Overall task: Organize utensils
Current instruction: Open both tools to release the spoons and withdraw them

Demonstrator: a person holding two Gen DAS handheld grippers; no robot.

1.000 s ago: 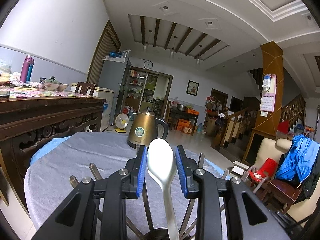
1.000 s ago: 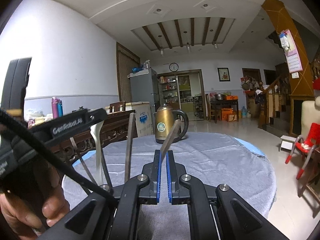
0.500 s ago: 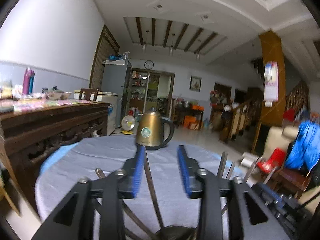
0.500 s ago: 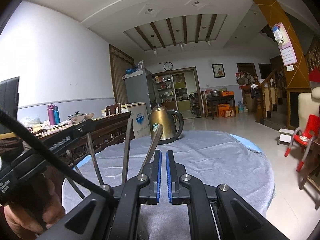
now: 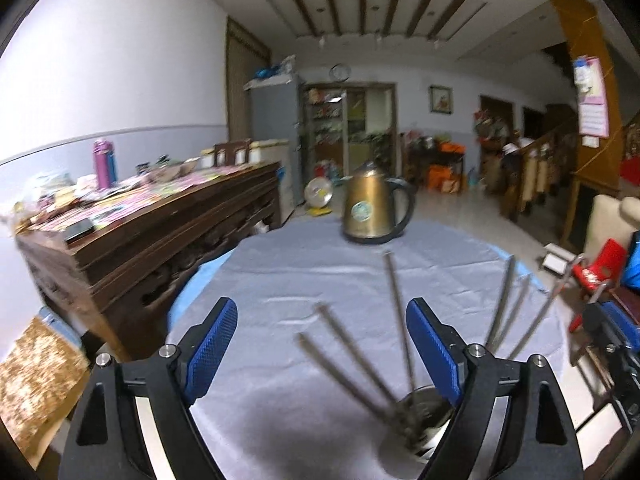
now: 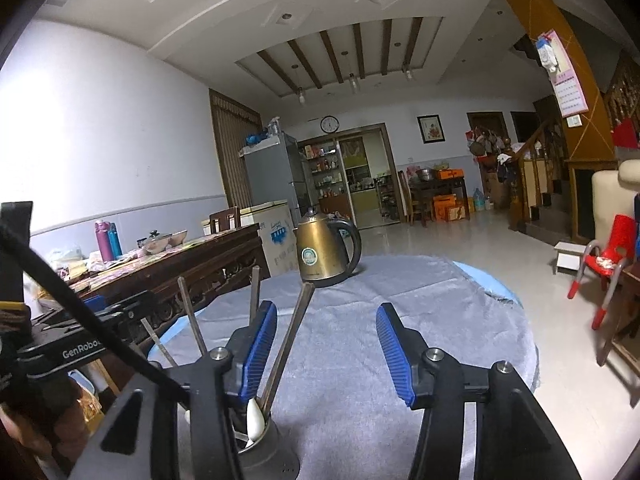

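A steel utensil cup [image 5: 420,420] stands on the grey-clothed round table [image 5: 320,272], with several metal handles [image 5: 398,312] fanning up out of it. My left gripper [image 5: 324,348] hovers just above and left of the cup, its jaws opening wide; the handles show in the gap but no pad touches them. In the right wrist view the cup [image 6: 266,450] holds a white spoon [image 6: 254,416]. My right gripper [image 6: 328,352] is opening above the cup, and one metal handle [image 6: 290,336] leans free beside its left pad.
A brass kettle [image 5: 372,208] stands at the table's far side. A cluttered dark wooden sideboard [image 5: 152,224] runs along the left. A red chair [image 6: 608,256] and stairs are on the right. A hand [image 6: 60,420] holds the left tool's black body [image 6: 80,354].
The left jaws opened and let go of the white spoon, which now sits in the cup. The right jaws opened off the metal handle. Both grippers rose slightly, and the left one tilted down.
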